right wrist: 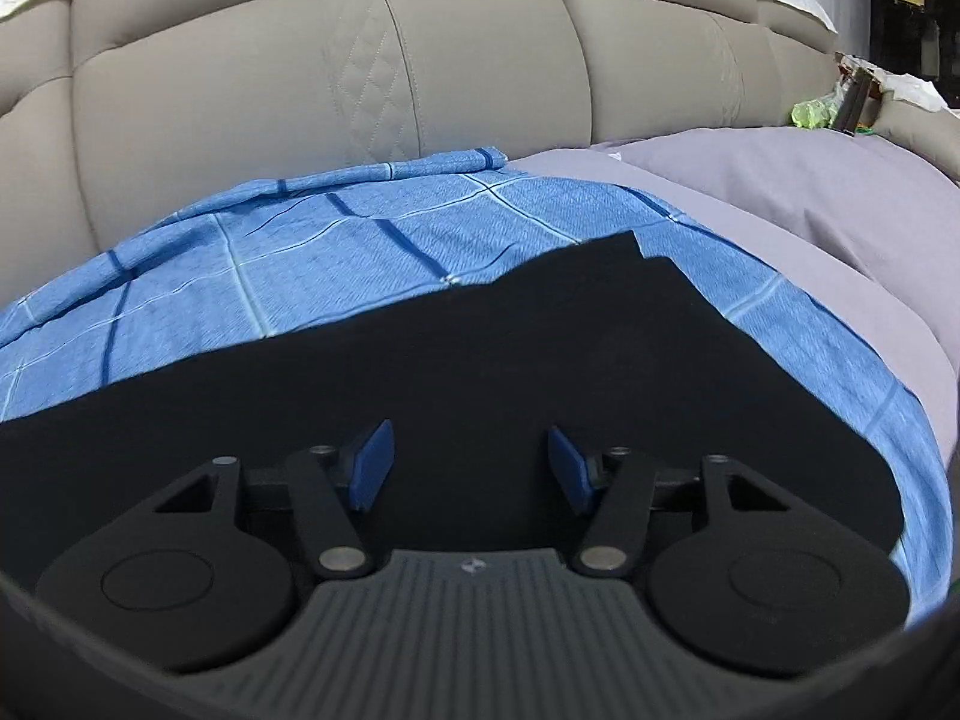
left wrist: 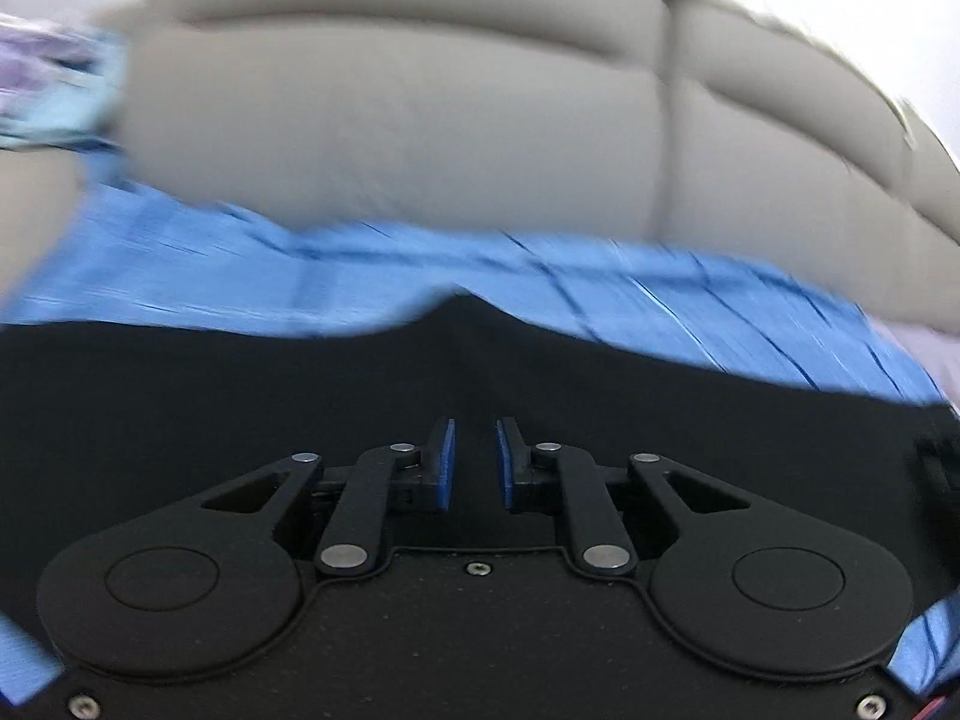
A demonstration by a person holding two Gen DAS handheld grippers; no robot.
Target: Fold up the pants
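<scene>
The black pants (right wrist: 480,354) lie flat on a blue checked sheet (right wrist: 336,246), with a corner at the upper right; they also show in the left wrist view (left wrist: 240,396). My right gripper (right wrist: 471,444) is open just above the pants, with nothing between its blue pads (right wrist: 373,468). My left gripper (left wrist: 475,438) hovers over the pants with its blue pads (left wrist: 445,462) a narrow gap apart; black cloth shows in the gap, and I cannot tell whether it is pinched. The left wrist view is blurred.
A beige padded sofa back (right wrist: 300,78) rises behind the sheet. A grey cover (right wrist: 810,192) lies to the right, with green clutter (right wrist: 813,114) beyond it. Pale blue and purple fabric (left wrist: 54,96) sits at the far left in the left wrist view.
</scene>
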